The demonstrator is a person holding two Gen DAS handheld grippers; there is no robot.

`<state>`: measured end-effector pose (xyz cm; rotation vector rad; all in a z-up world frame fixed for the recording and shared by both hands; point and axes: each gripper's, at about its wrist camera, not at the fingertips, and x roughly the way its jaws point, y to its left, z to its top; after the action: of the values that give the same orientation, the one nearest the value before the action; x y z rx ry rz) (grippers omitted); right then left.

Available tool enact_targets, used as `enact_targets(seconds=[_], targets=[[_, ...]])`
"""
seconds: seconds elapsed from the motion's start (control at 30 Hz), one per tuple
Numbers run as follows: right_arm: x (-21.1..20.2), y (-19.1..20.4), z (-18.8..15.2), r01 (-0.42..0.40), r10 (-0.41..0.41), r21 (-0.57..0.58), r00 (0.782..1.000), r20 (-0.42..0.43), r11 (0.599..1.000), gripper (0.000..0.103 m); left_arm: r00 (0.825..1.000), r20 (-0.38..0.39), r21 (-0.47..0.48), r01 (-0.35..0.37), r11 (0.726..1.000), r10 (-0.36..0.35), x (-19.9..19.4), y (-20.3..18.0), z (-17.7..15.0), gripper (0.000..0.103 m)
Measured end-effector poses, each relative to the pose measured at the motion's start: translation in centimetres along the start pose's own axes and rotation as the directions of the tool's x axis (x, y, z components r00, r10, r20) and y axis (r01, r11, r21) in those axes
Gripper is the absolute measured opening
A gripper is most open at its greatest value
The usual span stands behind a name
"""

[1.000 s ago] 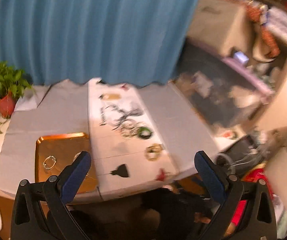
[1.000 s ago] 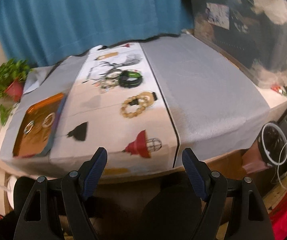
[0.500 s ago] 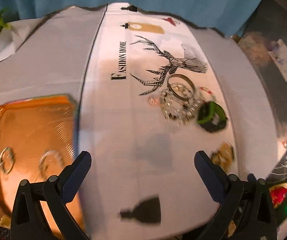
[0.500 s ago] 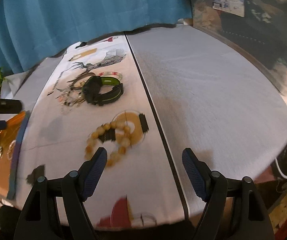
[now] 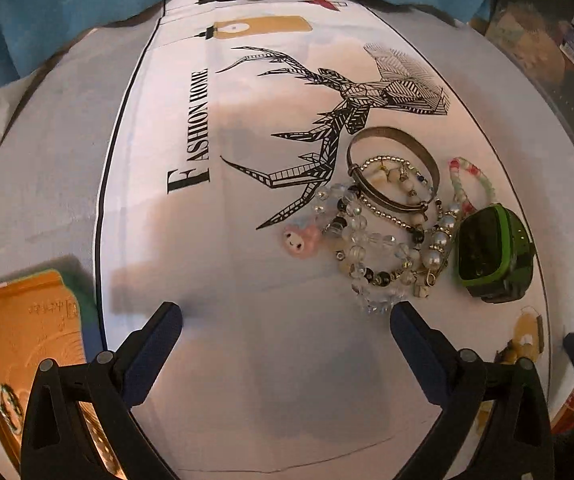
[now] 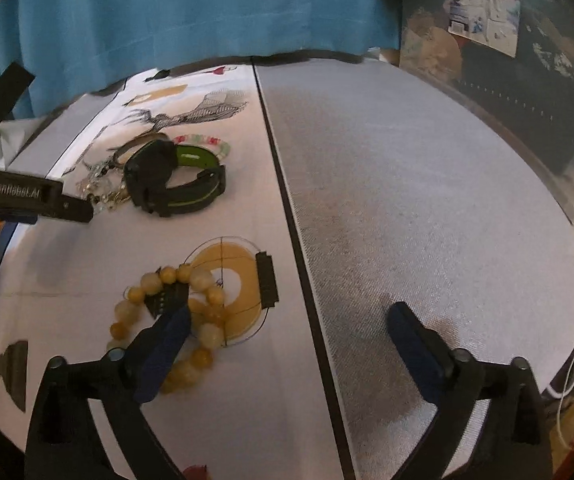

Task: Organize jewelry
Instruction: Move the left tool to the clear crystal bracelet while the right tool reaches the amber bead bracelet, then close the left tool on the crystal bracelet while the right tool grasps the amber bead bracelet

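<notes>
A tangle of bead bracelets with a metal bangle, a pink charm, a pink-green bead bracelet and a green-black watch lies on the printed cloth. My left gripper is open and empty just short of the pile. A gold tray with rings sits at the lower left. In the right wrist view my right gripper is open, its left finger over a yellow bead bracelet. The watch lies beyond.
The table carries a white printed runner between grey cloth panels. A blue curtain hangs behind. The left gripper's body enters the right wrist view at left. Clutter and cables lie past the table's right edge.
Both grippers have moved forward and down over the table. The left one now hovers near the bracelet pile; the right one has closed in on the yellow bead bracelet. Both stayed open.
</notes>
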<state>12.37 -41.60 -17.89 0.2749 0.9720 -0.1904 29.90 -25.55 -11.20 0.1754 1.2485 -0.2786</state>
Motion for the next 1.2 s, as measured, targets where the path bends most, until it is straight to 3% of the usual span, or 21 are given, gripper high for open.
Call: enact_targets(seconds=[0.13, 0.27, 0.43, 0.5, 0.53, 0.73, 0.77, 0.83, 0.87, 0.9, 0.97, 1.07, 1.2], targets=[[0.5, 0.5, 0.6, 0.003, -0.003, 0.007, 1.000, -0.020, 1.000, 0.101, 0.998, -0.063, -0.004, 0.025, 1.000, -0.025, -0.1, 0.1, 0.6, 0.099], [0.5, 0.6, 0.6, 0.003, -0.003, 0.008, 1.000, -0.025, 1.000, 0.101, 0.992, -0.023, -0.026, 0.126, 0.992, -0.126, -1.5, 0.4, 1.2, 0.098], [0.4, 0.7, 0.6, 0.005, -0.005, 0.009, 1.000, -0.020, 1.000, 0.101, 0.989, 0.028, -0.080, 0.147, 0.986, -0.145, -2.0, 1.0, 2.7, 0.095], [0.4, 0.7, 0.6, 0.003, -0.003, 0.007, 1.000, -0.016, 1.000, 0.101, 0.988, -0.002, -0.088, 0.155, 0.984, -0.156, -1.2, 0.7, 3.0, 0.070], [0.5, 0.7, 0.6, 0.002, -0.002, 0.006, 1.000, -0.016, 1.000, 0.101, 0.986, -0.027, -0.092, 0.161, 0.983, -0.164, -0.7, 0.6, 3.2, 0.065], [0.5, 0.7, 0.6, -0.003, 0.003, 0.000, 1.000, -0.004, 1.000, 0.101, 0.985, -0.012, -0.100, 0.172, 0.980, -0.174, -0.6, 0.5, 3.3, 0.060], [0.6, 0.7, 0.6, -0.002, 0.002, 0.000, 1.000, 0.001, 1.000, 0.101, 0.985, -0.007, -0.102, 0.171, 0.980, -0.173, -0.5, 0.5, 3.4, 0.055], [0.6, 0.9, 0.6, -0.004, 0.004, -0.007, 1.000, 0.005, 1.000, 0.098, 0.988, 0.000, -0.076, 0.154, 0.985, -0.155, -0.4, 0.3, 3.3, 0.025], [0.3, 1.1, 0.6, -0.020, 0.020, -0.023, 1.000, 0.015, 1.000, 0.081, 0.982, -0.008, -0.070, 0.190, 0.979, -0.191, -0.5, 0.2, 3.2, 0.007], [-0.2, 1.6, 0.6, -0.042, 0.043, -0.054, 0.999, 0.028, 0.998, 0.047, 0.976, -0.014, -0.080, 0.215, 0.973, -0.217, -0.7, 0.4, 3.1, 0.006], [-0.6, 2.5, 0.6, -0.063, 0.065, -0.097, 0.998, 0.013, 0.993, 0.011, 0.975, 0.006, -0.075, 0.223, 0.972, -0.223, -1.8, 0.5, 2.5, 0.006], [-1.2, 1.9, 0.9, -0.146, 0.145, -0.037, 0.989, -0.009, 0.989, 0.011, 0.965, 0.040, -0.074, 0.263, 0.962, -0.261, -3.9, 1.2, 1.4, 0.006], [-4.5, 1.8, 1.9, -0.133, 0.137, -0.048, 0.988, 0.073, 0.990, 0.010, 0.953, 0.089, -0.063, 0.297, 0.953, -0.291, -6.9, 2.7, -0.5, 0.006]])
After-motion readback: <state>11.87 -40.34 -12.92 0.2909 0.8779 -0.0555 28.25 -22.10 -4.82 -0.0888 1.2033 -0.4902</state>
